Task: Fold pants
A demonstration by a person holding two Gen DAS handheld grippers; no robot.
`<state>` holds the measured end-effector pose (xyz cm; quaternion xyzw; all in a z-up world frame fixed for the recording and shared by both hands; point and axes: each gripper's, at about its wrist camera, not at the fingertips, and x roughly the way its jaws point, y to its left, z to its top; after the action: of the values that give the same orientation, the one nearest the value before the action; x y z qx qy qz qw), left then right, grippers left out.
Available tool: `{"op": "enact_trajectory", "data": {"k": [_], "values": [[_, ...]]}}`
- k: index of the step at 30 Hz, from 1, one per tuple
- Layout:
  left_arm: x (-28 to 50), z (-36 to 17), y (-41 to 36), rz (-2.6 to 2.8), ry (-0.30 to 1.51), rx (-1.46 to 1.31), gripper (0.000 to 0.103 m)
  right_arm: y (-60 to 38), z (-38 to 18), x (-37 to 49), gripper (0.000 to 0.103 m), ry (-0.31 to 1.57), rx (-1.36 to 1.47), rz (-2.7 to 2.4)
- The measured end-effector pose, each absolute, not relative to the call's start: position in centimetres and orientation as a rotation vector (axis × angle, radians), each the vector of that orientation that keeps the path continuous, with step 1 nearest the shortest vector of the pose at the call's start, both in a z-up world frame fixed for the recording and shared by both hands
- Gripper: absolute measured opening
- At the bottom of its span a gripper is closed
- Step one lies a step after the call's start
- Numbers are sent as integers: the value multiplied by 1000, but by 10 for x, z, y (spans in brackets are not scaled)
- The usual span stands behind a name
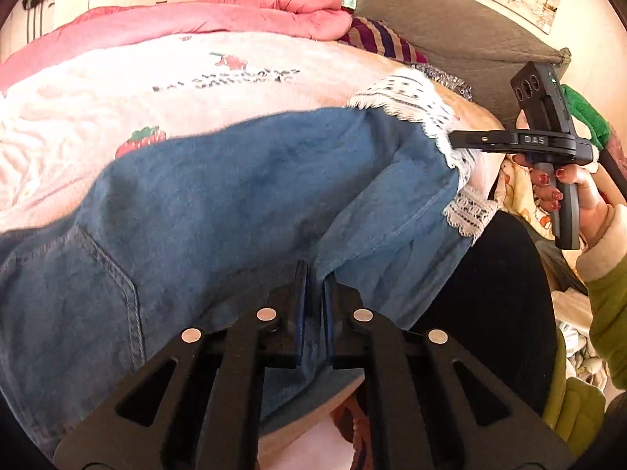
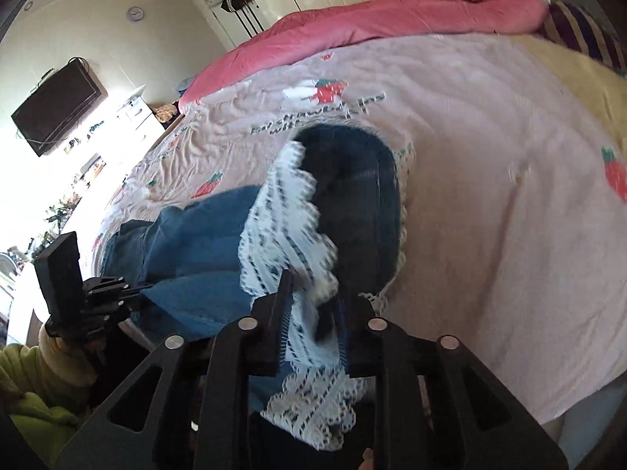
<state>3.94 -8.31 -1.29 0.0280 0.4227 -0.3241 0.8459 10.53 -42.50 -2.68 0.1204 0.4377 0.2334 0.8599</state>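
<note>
The pants (image 1: 219, 211) lie on the bed (image 1: 98, 90), spread over its pink strawberry-print cover. They are blue denim with white lace trim (image 1: 407, 98) at the leg ends.

Left tool (image 1: 314, 274): the jaws are closed down to a narrow slit, and a fold of denim sits pinched between the pads at the near edge of the pants. A stitched pocket (image 1: 106, 274) lies to the left of this grip point.

Right tool (image 2: 311, 293): the jaws stand partly apart with the lace trim (image 2: 286, 211) of one leg end between them. The lace appears lifted clear of the bed and drapes down through the gap; the picture is blurred here, so firm pad contact cannot be confirmed. The open leg end shows as a dark hollow just beyond the lace. In the left wrist view this tool (image 1: 456, 139) lies on its side at the lace edge of the pants, held by a hand (image 1: 576, 192) with a green sleeve (image 1: 611, 313).

A red quilt (image 2: 411, 4) lies at the far side of the bed, beyond the pants.
</note>
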Motion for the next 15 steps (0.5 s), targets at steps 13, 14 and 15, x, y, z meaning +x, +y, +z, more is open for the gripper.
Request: {"op": "enact_trajectory", "data": {"k": [13,14,15], "values": [[31,-18,-97,-655,894,170,1,-427,-39,65,11,996,168,516],[30,-17,-96,-653,892,176,1,-430,-43,63,11,1000,176,513],[29,-17,-96,-654,891,178,1,-435,-48,60,11,1004,196,511]]}}
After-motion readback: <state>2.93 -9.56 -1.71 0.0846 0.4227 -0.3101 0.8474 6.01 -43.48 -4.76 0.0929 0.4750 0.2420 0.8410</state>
